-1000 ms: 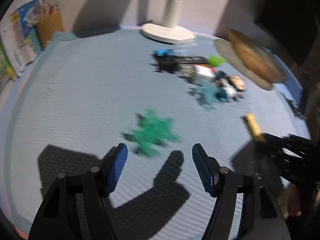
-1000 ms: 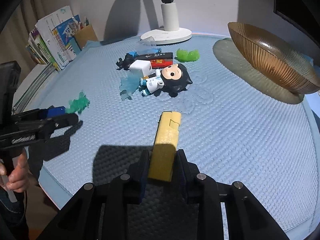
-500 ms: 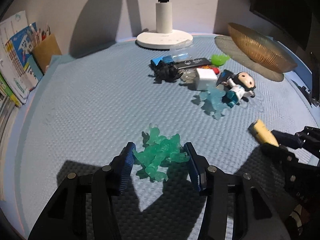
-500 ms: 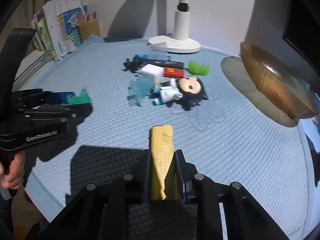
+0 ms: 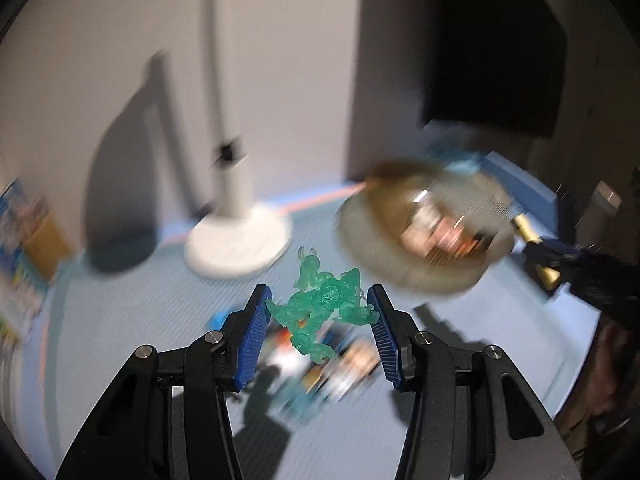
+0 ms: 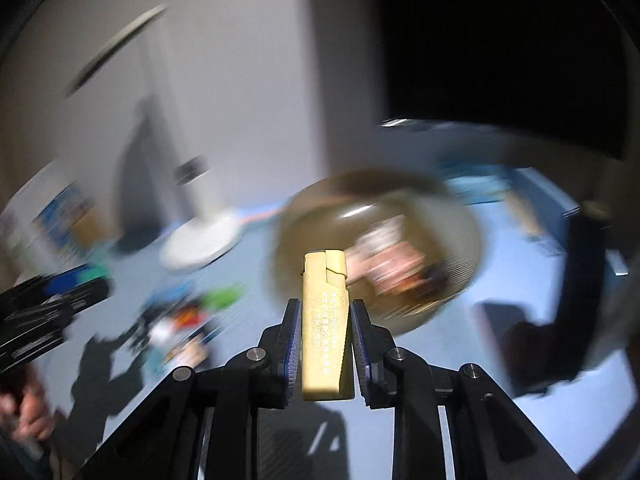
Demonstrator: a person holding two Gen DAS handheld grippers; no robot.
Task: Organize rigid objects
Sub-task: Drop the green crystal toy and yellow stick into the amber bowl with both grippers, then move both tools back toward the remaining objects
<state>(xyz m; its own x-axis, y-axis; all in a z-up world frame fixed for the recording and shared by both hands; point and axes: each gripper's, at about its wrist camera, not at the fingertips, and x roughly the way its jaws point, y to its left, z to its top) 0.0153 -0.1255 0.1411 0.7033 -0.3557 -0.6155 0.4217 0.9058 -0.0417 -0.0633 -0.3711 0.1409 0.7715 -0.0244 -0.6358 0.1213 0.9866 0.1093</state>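
Note:
My left gripper is shut on a translucent green toy figure, held in the air above the blue mat. A yellow lighter stands upright between the pads of my right gripper, which is shut on it. Both views are blurred by motion. Ahead lies a round amber glass bowl with several small items blurred inside it. In the left wrist view the right gripper with the lighter shows at the right, next to the bowl. In the right wrist view the left gripper shows at the far left.
A pile of small toys lies on the blue mat below the grippers. A white lamp base stands behind, near the wall. Books lean at the far left. A person's hand holds the left gripper.
The left gripper closed on the green figure and lifted it off the mat. The right gripper rose with the lighter. Both swung toward the amber bowl, which is now closer.

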